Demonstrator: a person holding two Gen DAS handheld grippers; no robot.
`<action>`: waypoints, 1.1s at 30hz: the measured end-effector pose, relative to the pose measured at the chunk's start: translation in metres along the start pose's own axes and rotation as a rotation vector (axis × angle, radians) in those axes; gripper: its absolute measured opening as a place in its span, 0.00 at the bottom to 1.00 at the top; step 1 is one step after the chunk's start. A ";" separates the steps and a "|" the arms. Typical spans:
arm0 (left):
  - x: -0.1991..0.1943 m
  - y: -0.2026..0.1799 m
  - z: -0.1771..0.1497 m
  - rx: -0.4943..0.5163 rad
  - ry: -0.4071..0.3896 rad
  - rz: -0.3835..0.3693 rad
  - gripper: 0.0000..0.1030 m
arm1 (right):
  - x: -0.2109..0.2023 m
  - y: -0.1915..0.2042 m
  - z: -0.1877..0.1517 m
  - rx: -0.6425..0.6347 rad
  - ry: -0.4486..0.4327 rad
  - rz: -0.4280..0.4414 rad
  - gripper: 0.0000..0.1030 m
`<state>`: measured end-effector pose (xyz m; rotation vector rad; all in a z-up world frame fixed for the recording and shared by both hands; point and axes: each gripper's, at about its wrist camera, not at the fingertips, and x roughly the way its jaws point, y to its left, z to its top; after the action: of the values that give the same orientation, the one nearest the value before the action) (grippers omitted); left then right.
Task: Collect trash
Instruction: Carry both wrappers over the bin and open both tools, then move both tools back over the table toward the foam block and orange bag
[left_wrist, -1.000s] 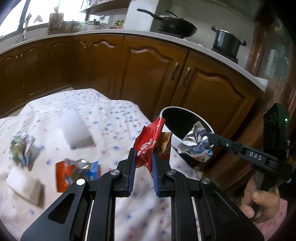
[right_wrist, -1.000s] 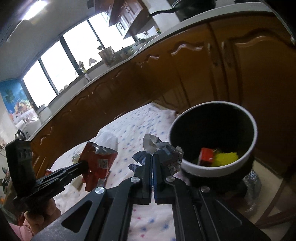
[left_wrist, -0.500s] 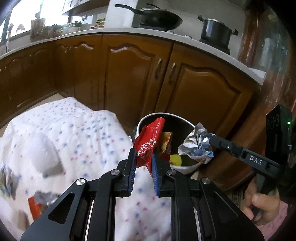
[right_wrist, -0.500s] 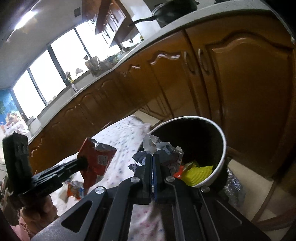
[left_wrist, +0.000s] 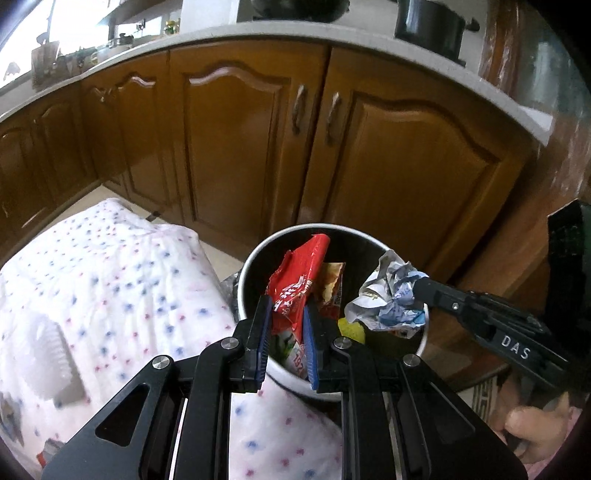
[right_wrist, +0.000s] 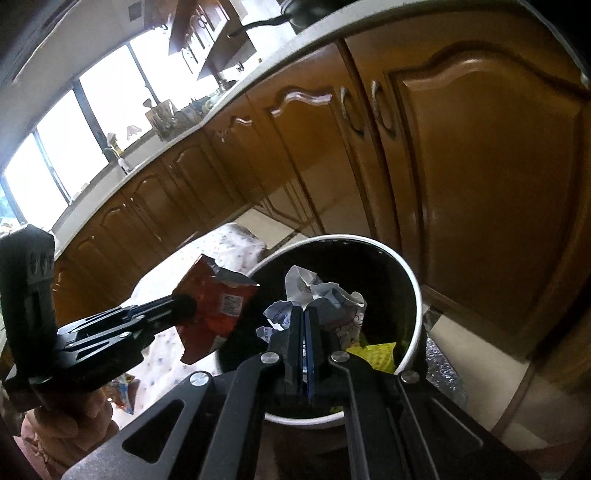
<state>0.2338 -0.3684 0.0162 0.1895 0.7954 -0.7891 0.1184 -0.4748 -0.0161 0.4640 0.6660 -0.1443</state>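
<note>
Two claws hang over the round bin (left_wrist: 369, 242), the left gripper (left_wrist: 286, 325) pinching a red snack wrapper (left_wrist: 299, 277) and the right gripper (right_wrist: 302, 332) clamped on crumpled paper (right_wrist: 332, 299); next, both should let go so the trash drops in.

White letters "DAS" read clearly on the black arm of my right claw (left_wrist: 415, 291). The red wrapper (left_wrist: 295, 291) in my left claw (left_wrist: 286, 321) carries white print and a small label, too blurred to read.
</note>
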 end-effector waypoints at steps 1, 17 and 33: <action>0.005 -0.001 0.001 0.001 0.010 -0.001 0.14 | 0.002 -0.001 -0.001 0.001 0.006 -0.001 0.01; 0.033 -0.011 0.003 0.000 0.079 -0.018 0.30 | 0.007 -0.016 -0.001 0.038 0.021 -0.028 0.33; -0.051 0.034 -0.042 -0.125 -0.053 0.007 0.50 | -0.046 0.030 -0.029 0.016 -0.089 0.057 0.86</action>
<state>0.2116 -0.2974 0.0188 0.0591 0.7908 -0.7319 0.0748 -0.4356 0.0039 0.4892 0.5643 -0.1156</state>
